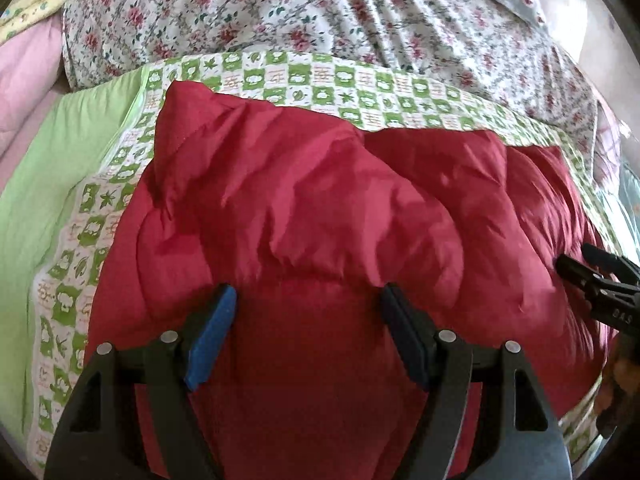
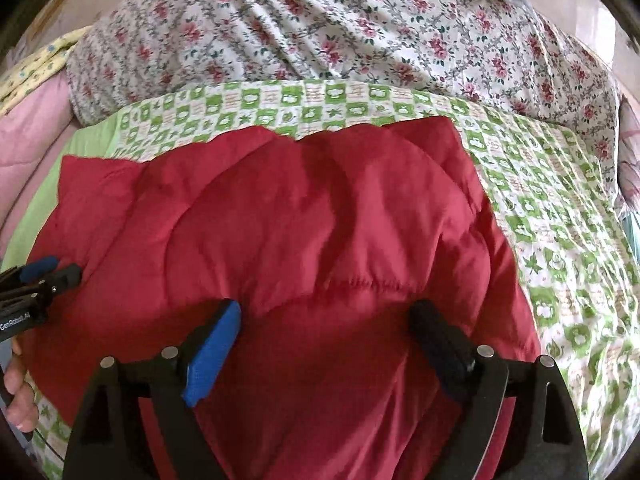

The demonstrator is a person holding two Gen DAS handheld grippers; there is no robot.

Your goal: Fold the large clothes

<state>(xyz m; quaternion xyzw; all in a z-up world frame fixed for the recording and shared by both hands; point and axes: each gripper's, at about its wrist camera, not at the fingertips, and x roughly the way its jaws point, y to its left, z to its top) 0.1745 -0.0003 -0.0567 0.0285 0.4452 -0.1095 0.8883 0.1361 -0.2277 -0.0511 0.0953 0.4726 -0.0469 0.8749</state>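
At the far left we saw pink bedding (image 1: 24, 80) and a yellow printed cloth (image 1: 36, 4), then a plain green sheet (image 1: 48, 184) with a checked green-and-white border (image 1: 100, 208) on the bed. On this sheet lay the red jacket (image 1: 300, 220), a puffy quilted garment with a smooth, slightly shiny shell and soft creases. It spread wide from left to right, so we judged that its long axis ran across both views, and it lay directly ahead of and under both grippers.

The left gripper (image 1: 308, 304) was over the near part of the jacket. Its fingers stood wide apart, one with a blue pad (image 1: 214, 336), and held nothing; only red fabric showed between them. In the right wrist view the left gripper came in from the left edge, with the hand (image 2: 18, 392) behind it.

The right gripper (image 2: 326, 320) was also wide and empty, just before a gathered seam (image 2: 360, 280) in the fabric. We judged that each gripper was nearer to its own side of the jacket, so the next fold would ask both to take the near edge together.

Beyond the jacket a floral cover (image 2: 340, 28) lay in loose pleats, and further right the checked border continued.
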